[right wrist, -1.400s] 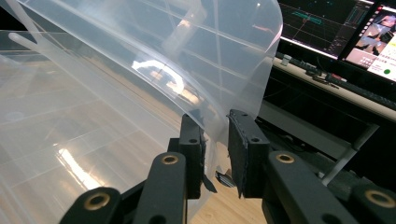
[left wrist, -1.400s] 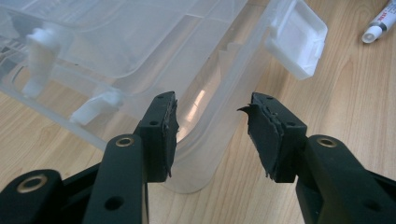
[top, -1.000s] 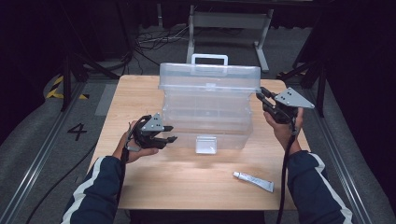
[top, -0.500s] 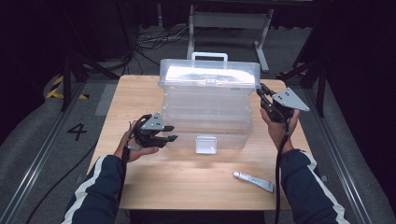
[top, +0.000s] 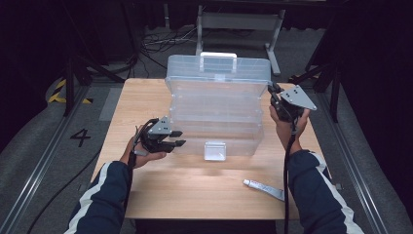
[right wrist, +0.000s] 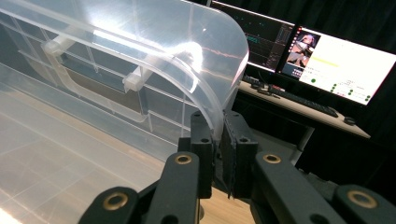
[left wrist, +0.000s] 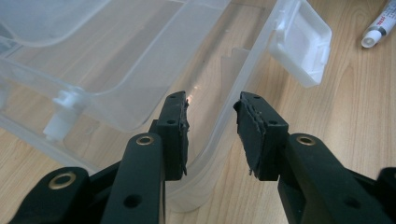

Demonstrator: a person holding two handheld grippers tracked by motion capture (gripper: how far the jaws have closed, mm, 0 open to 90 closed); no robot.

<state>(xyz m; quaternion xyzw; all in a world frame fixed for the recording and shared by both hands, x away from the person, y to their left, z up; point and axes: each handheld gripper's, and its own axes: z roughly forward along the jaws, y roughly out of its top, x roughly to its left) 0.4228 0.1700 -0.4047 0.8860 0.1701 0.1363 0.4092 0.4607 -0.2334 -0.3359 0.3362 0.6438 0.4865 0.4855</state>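
While right tool pinches lid edge, left tool straddles box rim

In the left gripper view, the tube is cut off by the top-right edge; the print on it is too small to read.

Clear box with white latch; black grippers; pale wood table; white tube.
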